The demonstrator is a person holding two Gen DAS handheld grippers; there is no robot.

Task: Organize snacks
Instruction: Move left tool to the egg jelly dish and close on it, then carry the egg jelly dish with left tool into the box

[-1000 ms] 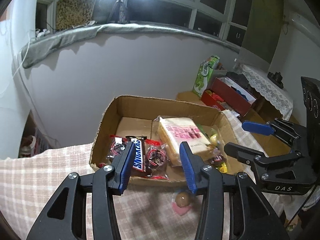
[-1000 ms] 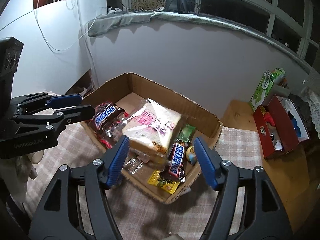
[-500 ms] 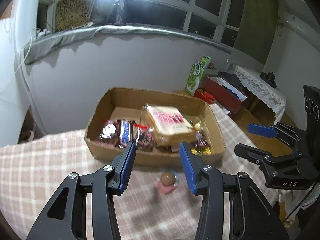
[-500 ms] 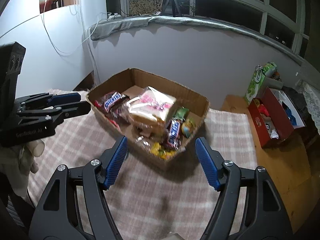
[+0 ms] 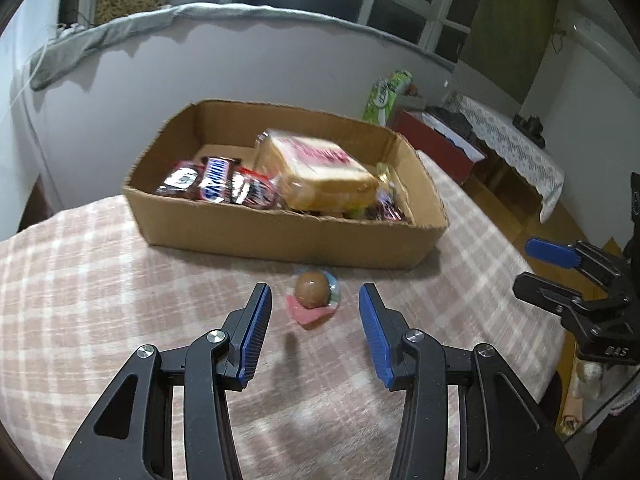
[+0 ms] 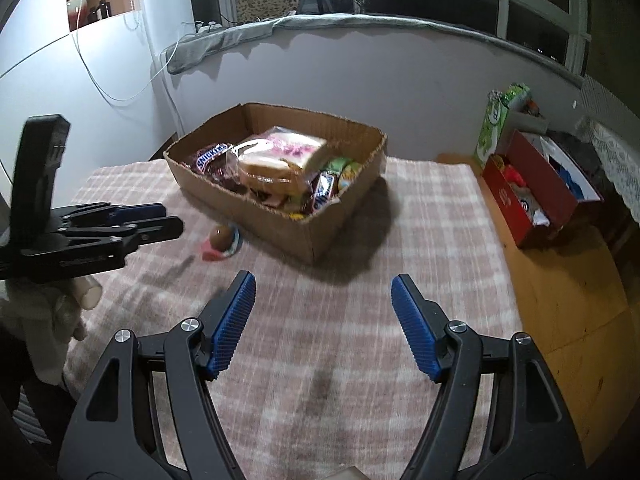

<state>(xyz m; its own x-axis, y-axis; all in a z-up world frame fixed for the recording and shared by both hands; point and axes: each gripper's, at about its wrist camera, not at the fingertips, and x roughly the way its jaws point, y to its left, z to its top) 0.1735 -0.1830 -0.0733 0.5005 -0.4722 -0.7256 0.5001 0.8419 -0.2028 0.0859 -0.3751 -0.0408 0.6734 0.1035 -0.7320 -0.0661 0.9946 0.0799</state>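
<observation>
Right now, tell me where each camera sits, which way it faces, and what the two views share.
Left wrist: rides the left gripper, facing forward and down past its open fingers at the egg-shaped snack before the cardboard box; the right gripper shows at the right edge.
Right wrist: rides the right gripper, facing down over the checked cloth toward the box; the left gripper and a gloved hand show at left.
Shared: box, egg snack, cloth, red box beyond the table.
</observation>
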